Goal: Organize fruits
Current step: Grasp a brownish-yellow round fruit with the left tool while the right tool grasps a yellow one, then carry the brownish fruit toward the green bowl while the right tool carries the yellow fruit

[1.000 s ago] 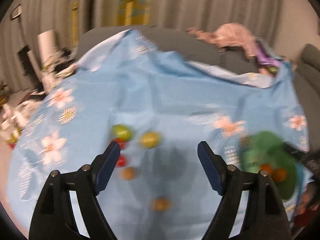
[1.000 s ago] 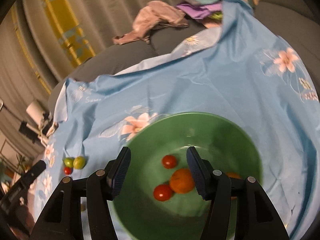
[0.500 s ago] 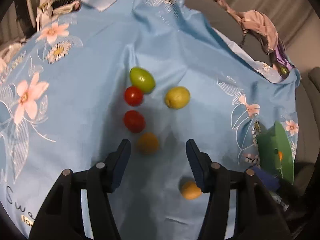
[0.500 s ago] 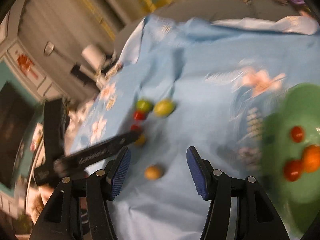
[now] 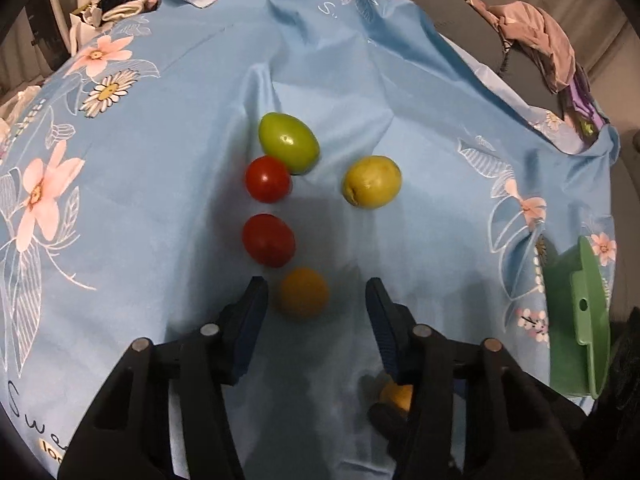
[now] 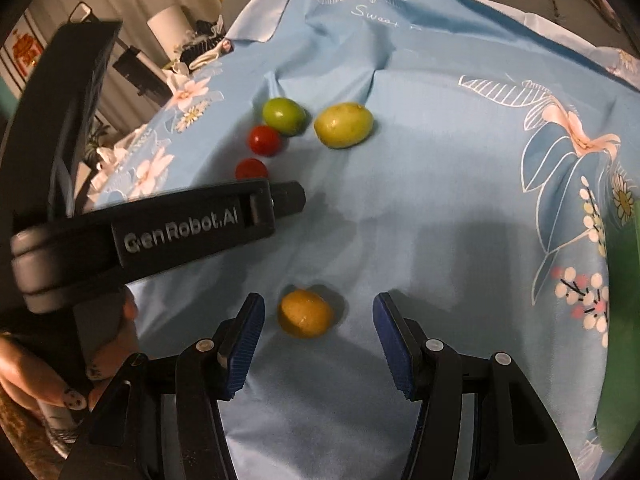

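Observation:
On the blue flowered cloth (image 5: 180, 200) lie a green fruit (image 5: 289, 148), a yellow-green fruit (image 5: 372, 182) and two red tomatoes (image 5: 267, 179) (image 5: 269, 246). My left gripper (image 5: 316, 308) points down at a small orange fruit (image 5: 304, 297). Its jaws are closing with the fruit between them, and the pads stand clear of it. My right gripper (image 6: 318, 320) straddles a second orange fruit (image 6: 306, 313). Its jaws are closing too, without touching it. That fruit (image 5: 396, 396) shows partly hidden behind my left gripper's right finger. A green bowl (image 5: 580, 320) stands at the right.
The left gripper's black body (image 6: 180, 228) crosses the right wrist view above the orange fruit, held by a hand (image 6: 40, 380). Crumpled clothes (image 5: 536, 40) lie on the grey sofa behind. Clutter (image 5: 112, 0) sits beyond the cloth's far left edge.
The right gripper swung left from over the bowl down to the second orange fruit. The left gripper dropped toward the cloth and its jaws narrowed around the first orange fruit.

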{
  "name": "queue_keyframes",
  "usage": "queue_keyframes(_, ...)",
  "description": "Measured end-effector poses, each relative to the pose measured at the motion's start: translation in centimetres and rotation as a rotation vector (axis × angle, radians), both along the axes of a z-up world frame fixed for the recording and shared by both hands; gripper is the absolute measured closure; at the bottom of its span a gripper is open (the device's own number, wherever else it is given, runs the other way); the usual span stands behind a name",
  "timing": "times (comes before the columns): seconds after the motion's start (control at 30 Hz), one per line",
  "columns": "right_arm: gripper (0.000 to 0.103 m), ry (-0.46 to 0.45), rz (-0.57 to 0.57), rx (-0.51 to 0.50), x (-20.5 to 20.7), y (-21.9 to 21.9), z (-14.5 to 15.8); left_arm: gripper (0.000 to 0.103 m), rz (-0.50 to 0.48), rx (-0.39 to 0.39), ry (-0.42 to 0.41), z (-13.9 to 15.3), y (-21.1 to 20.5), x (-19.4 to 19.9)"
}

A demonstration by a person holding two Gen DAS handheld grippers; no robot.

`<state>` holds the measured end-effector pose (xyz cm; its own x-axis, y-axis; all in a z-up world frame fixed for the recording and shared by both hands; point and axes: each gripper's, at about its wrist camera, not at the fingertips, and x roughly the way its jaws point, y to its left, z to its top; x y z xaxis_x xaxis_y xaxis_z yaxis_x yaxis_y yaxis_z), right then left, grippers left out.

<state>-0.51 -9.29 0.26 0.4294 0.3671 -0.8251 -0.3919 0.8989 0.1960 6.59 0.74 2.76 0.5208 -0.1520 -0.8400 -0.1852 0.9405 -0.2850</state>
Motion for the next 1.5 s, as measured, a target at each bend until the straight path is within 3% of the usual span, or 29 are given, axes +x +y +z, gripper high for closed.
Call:
queue_keyframes(0.1, 0.054, -0.008, -0.030, 0.005, 0.3, -0.2, 0.0, 0.055, 0.002, 0.014, -0.003, -0.1, -0.1, 0.1)
queue_keyframes(0.23, 0.072, -0.026, -0.033, -0.012, 0.4, -0.1, -0.1, 0.071, 0.024, 0.071, 0.003, -0.4, 0.1, 0.4)
queue_keyframes(0.33, 0.073, -0.031, -0.030, -0.017, 0.4, 0.0, 0.0, 0.072, 0.030, 0.091, -0.004, -0.5, 0.3, 0.4)
queue_keyframes(0.57, 0.073, -0.026, -0.032, -0.015, 0.4, -0.2, -0.1, 0.078, 0.074, 0.051, -0.005, -0.4, 1.3, 0.4)
queue_keyframes(0.97, 0.073, -0.015, -0.095, 0.019, 0.9, -1.9, 0.2, 0.078, 0.062, 0.048, -0.138, 3.2, 0.5, -2.3)
queue_keyframes(1.5, 0.073, -0.040, -0.188, 0.068, 0.9, -4.7, 1.6, 0.078, 0.041, 0.045, -0.248, 6.3, -0.9, -4.8)
